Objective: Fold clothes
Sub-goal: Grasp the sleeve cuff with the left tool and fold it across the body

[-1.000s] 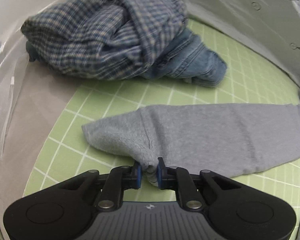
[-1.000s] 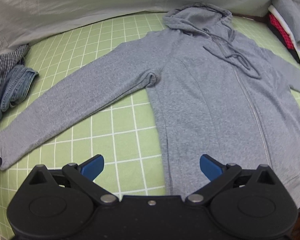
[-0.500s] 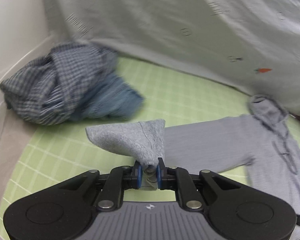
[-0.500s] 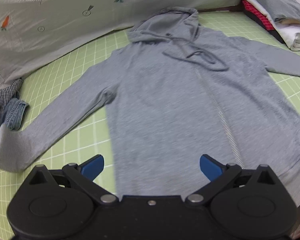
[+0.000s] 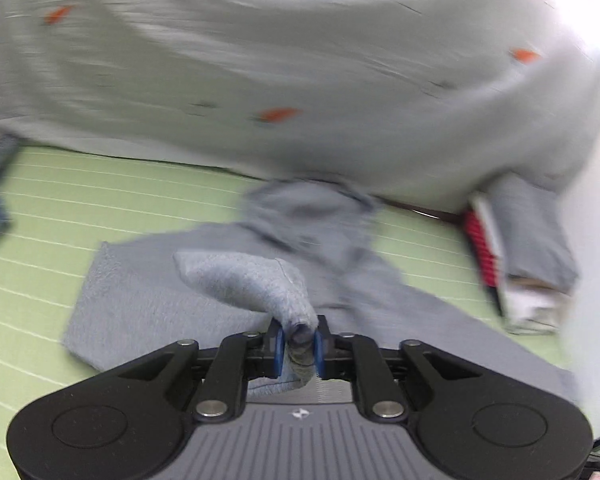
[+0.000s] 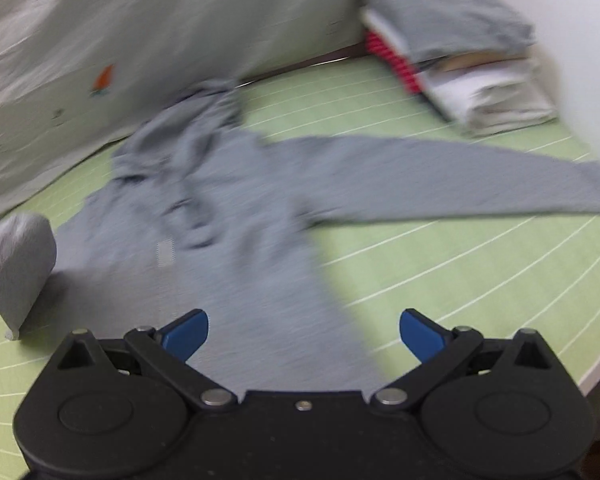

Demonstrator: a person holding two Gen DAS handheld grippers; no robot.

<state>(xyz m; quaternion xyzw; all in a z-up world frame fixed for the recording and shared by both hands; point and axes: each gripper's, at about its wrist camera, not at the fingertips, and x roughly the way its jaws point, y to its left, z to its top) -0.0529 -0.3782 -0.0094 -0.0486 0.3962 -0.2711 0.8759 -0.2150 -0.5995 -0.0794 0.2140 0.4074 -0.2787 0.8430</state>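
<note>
— Moved since before? Carried across: grey hoodie [image 6: 228, 216] sleeve cuff [image 5: 296, 320], earlier stretched flat beside plaid and denim heap, now lifted and brought over hoodie's own body. Pinched between blue pads of left tongs [image 5: 298, 346], jaws narrow and just eased a little wider, cuff between them yet.

— And further right? Right tongs [image 6: 304, 330] spread wide, holding nothing, hovering above hoodie's lower front. Other sleeve lying straight out toward right edge.

— Containers? None seen.

— Surface, room? Green gridded mat [image 6: 460, 264] on worktop, hoodie spread on it, hood toward back. Pale sheet with orange carrot prints [image 5: 300, 60] behind. Folded clothes stack [image 6: 460, 64] at far right corner. All blurred by motion.
</note>
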